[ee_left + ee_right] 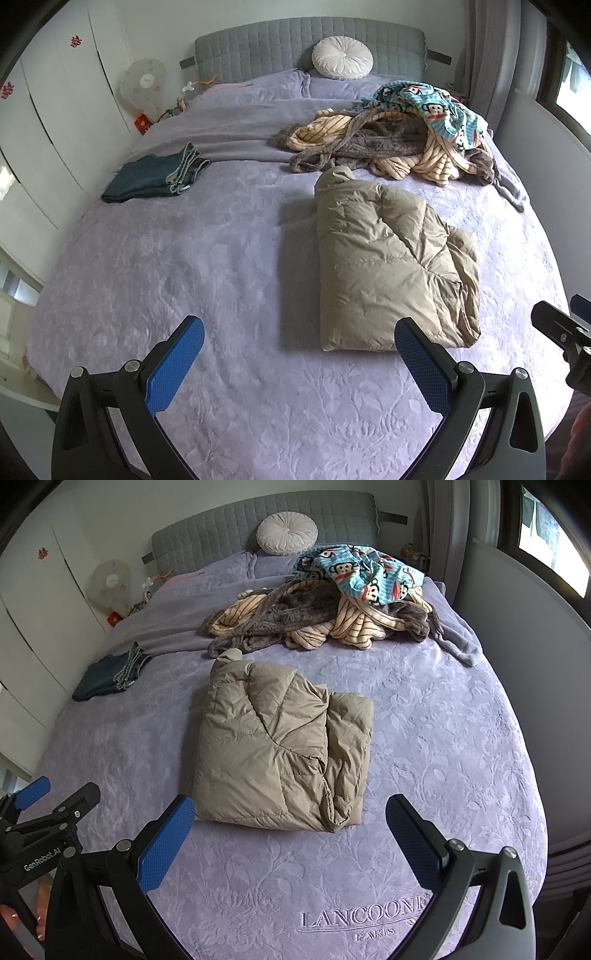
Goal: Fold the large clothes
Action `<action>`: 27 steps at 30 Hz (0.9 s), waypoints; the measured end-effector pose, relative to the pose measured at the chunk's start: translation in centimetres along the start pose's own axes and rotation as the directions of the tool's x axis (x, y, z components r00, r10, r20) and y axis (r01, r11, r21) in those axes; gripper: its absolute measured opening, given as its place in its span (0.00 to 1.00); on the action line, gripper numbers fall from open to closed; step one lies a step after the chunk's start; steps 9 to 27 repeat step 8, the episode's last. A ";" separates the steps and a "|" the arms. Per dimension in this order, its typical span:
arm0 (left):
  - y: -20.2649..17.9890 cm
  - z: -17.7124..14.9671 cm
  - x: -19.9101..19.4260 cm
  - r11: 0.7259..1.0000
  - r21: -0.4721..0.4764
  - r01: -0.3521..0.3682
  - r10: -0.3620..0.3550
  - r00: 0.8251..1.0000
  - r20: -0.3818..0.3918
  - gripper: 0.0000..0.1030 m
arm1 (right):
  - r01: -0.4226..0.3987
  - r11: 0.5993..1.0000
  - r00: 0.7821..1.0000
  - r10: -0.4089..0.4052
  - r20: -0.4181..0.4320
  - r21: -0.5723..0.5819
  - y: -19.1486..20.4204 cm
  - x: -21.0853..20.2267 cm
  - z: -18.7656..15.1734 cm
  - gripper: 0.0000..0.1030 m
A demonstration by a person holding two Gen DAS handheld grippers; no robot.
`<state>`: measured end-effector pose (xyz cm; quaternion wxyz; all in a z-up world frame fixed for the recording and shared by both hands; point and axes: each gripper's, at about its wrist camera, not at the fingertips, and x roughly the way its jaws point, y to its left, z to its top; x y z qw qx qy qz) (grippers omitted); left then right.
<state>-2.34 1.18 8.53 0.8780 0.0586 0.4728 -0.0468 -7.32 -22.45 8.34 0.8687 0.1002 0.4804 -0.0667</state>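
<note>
Lavender embossed bedding [184, 258] is covering the whole bed, and a beige quilted down jacket [280, 746] is lying folded into a puffy block near its middle. Both the left gripper [299, 341] and the right gripper [290, 818] are hovering apart from it, jaws spread wide and gripping nothing. Folded blue jeans [155, 177] are sitting well to the left, while a heap of unfolded striped, grey and cartoon-print clothes [321, 605] is waiting just behind the jacket. Springy down filling could be pushing the top flap open, and dragging a garment from the heap might be knocking the jacket apart.
</note>
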 end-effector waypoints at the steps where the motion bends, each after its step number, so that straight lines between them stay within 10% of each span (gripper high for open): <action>1: 0.0 -0.1 0.0 1.000 0.001 0.003 -0.003 1.000 -0.002 1.00 | 0.000 1.000 1.000 0.000 0.001 0.000 0.0 0.0 0.0 1.00; 27: -0.1 0.4 0.5 1.000 0.004 0.013 -0.013 1.000 -0.029 1.00 | -0.001 1.000 1.000 0.001 -0.001 -0.003 -0.2 0.0 0.4 1.00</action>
